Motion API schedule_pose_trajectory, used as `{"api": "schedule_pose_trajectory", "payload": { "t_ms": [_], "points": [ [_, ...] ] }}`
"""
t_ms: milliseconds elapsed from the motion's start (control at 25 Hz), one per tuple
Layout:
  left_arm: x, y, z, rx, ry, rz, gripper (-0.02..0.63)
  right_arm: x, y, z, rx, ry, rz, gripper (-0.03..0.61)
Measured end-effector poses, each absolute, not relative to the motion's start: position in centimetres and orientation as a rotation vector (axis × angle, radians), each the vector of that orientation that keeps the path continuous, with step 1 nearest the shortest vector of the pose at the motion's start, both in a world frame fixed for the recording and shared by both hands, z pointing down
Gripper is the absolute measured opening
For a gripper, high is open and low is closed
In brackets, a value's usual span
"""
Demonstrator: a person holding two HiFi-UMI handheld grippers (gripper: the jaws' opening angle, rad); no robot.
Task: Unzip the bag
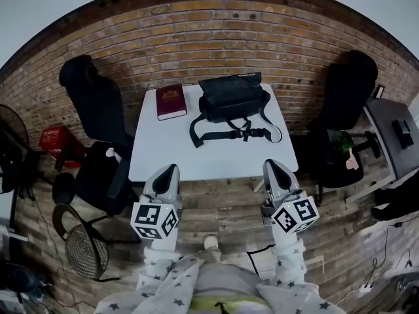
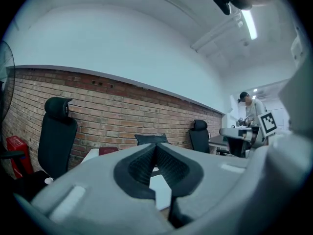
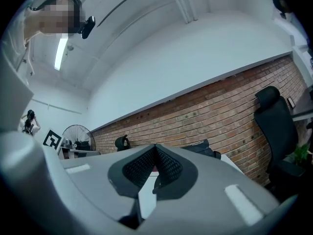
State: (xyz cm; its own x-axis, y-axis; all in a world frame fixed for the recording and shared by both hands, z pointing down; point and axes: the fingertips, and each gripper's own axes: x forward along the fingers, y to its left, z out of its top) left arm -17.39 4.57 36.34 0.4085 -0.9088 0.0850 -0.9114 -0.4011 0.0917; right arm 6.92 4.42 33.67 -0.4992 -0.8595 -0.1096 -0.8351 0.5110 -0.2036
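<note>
A black shoulder bag (image 1: 232, 97) stands at the back of the white table (image 1: 209, 150), its strap (image 1: 230, 134) trailing forward. In the left gripper view only the top of the bag (image 2: 151, 139) shows above the jaws; in the right gripper view the bag (image 3: 199, 146) peeks out at right. My left gripper (image 1: 167, 171) and right gripper (image 1: 273, 167) hover at the table's near edge, well short of the bag. Both are shut and empty, jaws pressed together.
A dark red book (image 1: 171, 101) lies left of the bag. Black office chairs (image 1: 97, 103) (image 1: 346, 90) flank the table against the brick wall. A red crate (image 1: 55, 139) and a fan (image 1: 12, 128) stand far left, a desk (image 1: 396, 136) at right.
</note>
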Motion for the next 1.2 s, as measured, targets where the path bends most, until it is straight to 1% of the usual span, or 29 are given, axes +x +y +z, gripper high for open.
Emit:
{"api": "schedule_pose_trajectory", "payload": {
  "t_ms": [200, 520, 960, 1200],
  "points": [
    [-17.4, -0.4, 36.1, 2.574, -1.597, 0.04, -0.002, 7.3, 0.5, 33.7, -1.501, 2.529, -0.175, -0.003],
    [-16.9, -4.9, 37.6, 2.581, -1.538, 0.065, -0.002, 8.0, -3.9, 34.7, -1.535, 2.503, -0.2, -0.003],
    [-15.8, -13.6, 39.0, 2.533, -1.535, 0.061, -0.002, 7.1, -14.4, 36.9, -1.445, 2.622, -0.23, -0.001],
    [-14.8, -18.5, 40.3, 2.484, -1.538, 0.092, 0.008, 6.3, -19.9, 39.1, -1.388, 2.698, -0.307, 0.048]
  ]
}}
